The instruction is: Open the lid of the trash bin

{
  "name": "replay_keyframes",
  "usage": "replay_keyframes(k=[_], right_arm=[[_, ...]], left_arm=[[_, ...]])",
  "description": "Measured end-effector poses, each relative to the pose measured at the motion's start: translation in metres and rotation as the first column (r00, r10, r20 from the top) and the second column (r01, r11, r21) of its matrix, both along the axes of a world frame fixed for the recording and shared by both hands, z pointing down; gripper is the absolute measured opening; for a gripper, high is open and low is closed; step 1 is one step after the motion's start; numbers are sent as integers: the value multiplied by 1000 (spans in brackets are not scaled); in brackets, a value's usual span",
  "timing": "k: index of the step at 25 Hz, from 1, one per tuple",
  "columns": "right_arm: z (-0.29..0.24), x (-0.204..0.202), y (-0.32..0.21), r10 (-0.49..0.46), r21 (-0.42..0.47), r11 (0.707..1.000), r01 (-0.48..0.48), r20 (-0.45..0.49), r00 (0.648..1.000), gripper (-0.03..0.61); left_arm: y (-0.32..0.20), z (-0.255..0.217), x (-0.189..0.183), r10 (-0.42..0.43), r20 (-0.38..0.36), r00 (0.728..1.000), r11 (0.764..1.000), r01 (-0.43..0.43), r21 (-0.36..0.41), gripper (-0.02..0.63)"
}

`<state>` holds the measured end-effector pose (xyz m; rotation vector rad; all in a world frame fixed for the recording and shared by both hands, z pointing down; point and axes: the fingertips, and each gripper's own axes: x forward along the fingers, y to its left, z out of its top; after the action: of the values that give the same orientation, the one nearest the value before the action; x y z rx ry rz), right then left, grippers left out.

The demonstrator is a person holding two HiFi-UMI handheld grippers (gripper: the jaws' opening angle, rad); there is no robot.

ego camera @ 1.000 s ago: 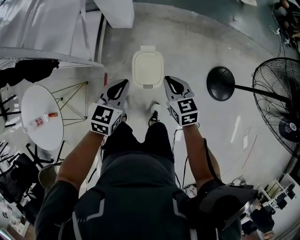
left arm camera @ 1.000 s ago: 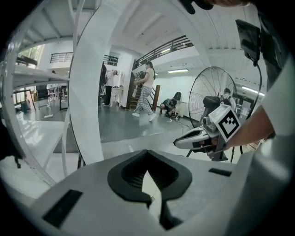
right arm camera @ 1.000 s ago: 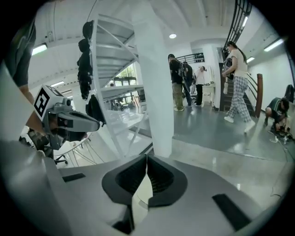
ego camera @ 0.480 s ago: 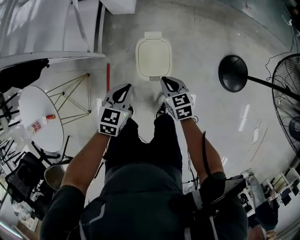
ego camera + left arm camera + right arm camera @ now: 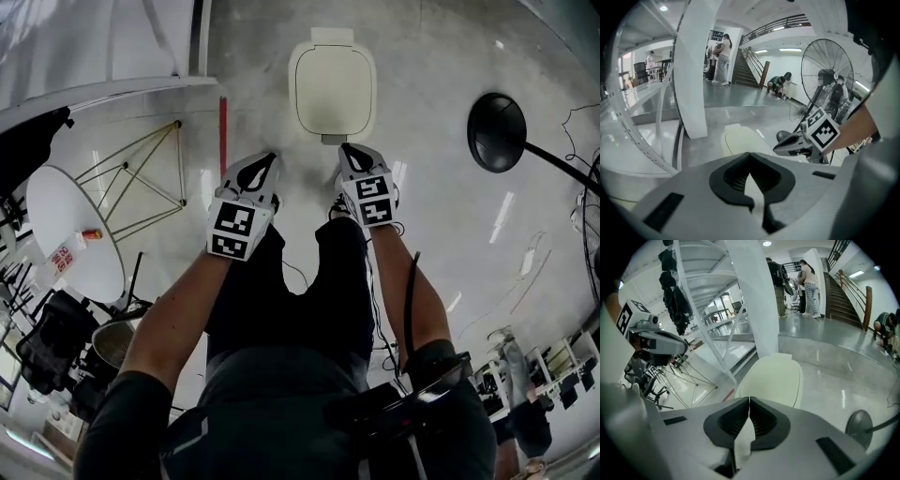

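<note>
A cream trash bin (image 5: 333, 89) with its flat lid down stands on the grey floor ahead of me. It also fills the middle of the right gripper view, trash bin (image 5: 774, 379), and shows behind the left jaws, trash bin (image 5: 740, 140). My right gripper (image 5: 349, 150) is shut and empty, its tip just short of the bin's front tab. My left gripper (image 5: 268, 159) is shut and empty too, off the bin's front left corner. In the left gripper view the right gripper (image 5: 780, 149) points at the bin from the right.
A round white table (image 5: 70, 234) with a small bottle stands at my left, beside wire frame legs (image 5: 150, 183). A white staircase frame (image 5: 103, 89) runs along the upper left. A black fan base (image 5: 499, 131) sits right of the bin. My shoes show under the grippers.
The bin has come closer and higher in the head view as I stepped toward it. Both grippers stayed shut, the right tip now nearly at the bin's front edge.
</note>
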<state>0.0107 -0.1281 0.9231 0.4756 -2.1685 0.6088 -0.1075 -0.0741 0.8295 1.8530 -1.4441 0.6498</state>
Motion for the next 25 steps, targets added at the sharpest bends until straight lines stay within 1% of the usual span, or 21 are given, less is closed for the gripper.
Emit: replay_keyframes(k=[4,6,9,11,14,17,21,25], right_arm=[[29,-2,2,15,-14,1000,-15,-21,1000,28],[42,-3,4,13,-18,1000,-14,-34,999,28],[63,0,3,36,-23,999,-37,-56,998,28],[75,2,3,43,-30,998,-46,-75,996,28],[89,-2,3,42,-34,998,-44,-78,996,28],[93,-3,5,43,-22,999,-45,-83,996,27],[92,-5,5,19,4,1000,-19,-113,993,26],[94,-4,6,40,20,999,-38,-107,993,26]], left_arm=[[1,22,0,12,-2,1000,1000,-12,-23,8],[0,31,-1,3,-6,1000,999,-3,-32,8],[-7,46,2,-5,-15,1000,999,5,-43,8],[-12,56,8,16,-20,1000,999,-16,-44,8],[-19,69,12,46,-15,999,998,-46,-45,8],[-18,75,15,43,-24,999,998,-44,-55,8],[-16,79,17,47,-38,998,997,-49,-55,8],[-15,80,18,47,-46,998,997,-49,-56,8]])
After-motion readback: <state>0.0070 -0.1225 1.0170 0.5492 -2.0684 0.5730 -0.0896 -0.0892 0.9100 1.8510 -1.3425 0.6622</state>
